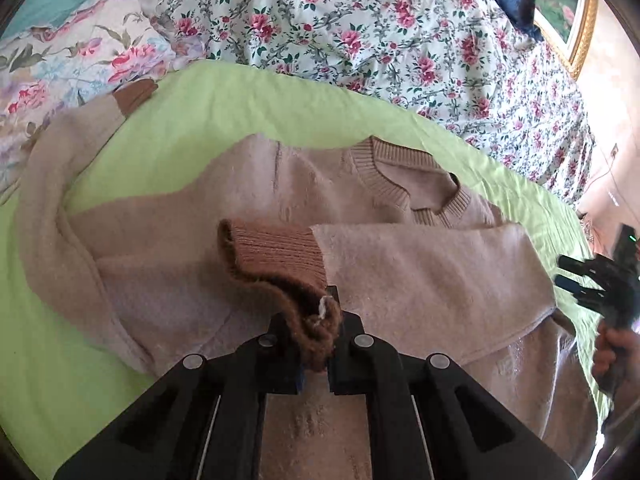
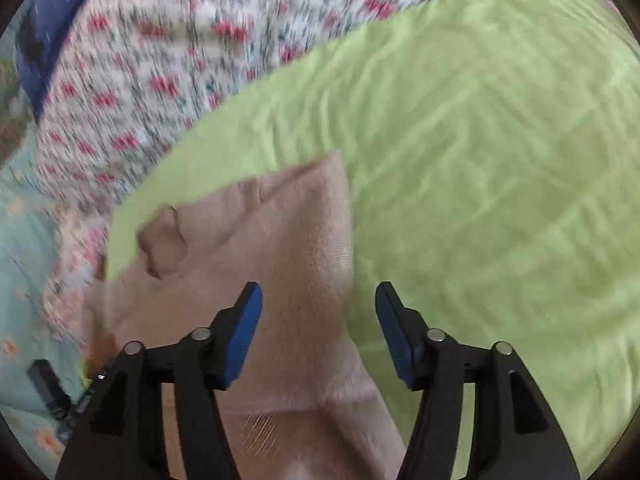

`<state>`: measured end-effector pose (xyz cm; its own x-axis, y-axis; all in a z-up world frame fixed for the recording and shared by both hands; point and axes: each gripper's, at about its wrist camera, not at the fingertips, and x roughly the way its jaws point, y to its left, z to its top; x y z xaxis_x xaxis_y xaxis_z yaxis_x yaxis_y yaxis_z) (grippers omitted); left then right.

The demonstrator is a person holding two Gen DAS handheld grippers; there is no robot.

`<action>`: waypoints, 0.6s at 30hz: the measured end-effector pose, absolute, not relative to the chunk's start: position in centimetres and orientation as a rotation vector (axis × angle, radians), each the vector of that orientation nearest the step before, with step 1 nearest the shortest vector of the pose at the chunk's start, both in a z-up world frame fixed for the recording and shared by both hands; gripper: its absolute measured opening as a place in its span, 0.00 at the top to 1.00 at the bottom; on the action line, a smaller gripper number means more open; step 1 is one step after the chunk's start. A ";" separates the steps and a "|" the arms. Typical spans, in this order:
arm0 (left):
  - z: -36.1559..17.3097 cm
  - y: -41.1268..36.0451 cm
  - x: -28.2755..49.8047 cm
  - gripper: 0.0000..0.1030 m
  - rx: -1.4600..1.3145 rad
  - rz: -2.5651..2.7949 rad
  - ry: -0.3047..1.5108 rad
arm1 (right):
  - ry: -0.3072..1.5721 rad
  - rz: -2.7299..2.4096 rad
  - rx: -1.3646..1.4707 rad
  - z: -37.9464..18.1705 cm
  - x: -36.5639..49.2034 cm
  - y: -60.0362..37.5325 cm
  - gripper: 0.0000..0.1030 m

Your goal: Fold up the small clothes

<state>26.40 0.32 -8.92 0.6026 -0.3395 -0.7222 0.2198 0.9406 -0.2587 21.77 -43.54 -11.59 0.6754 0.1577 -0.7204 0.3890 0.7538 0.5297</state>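
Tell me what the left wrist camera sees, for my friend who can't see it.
The left gripper is shut on the brown ribbed cuff of a beige knitted sweater, whose sleeve is folded across its body. The sweater lies on a lime green sheet over a flowery bedspread.

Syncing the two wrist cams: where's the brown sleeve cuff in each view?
Left wrist: brown sleeve cuff at centre, pinched in the left tongs.
Right wrist: blurred; a brownish patch at the sweater's left edge may be a cuff, cannot tell.
Shared landmark: green sheet.
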 end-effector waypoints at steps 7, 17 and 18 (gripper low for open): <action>-8.6 -0.3 25.7 0.94 -0.140 -0.356 0.878 | 0.784 -0.164 0.578 -9.3 21.7 -43.8 0.92; -10.1 -1.5 26.3 0.93 -0.124 -0.360 0.936 | 0.734 -0.227 0.455 -7.6 18.6 -39.7 0.73; -10.1 -1.4 26.3 0.92 -0.126 -0.361 0.936 | 0.744 -0.163 0.458 -7.8 18.6 -38.5 0.64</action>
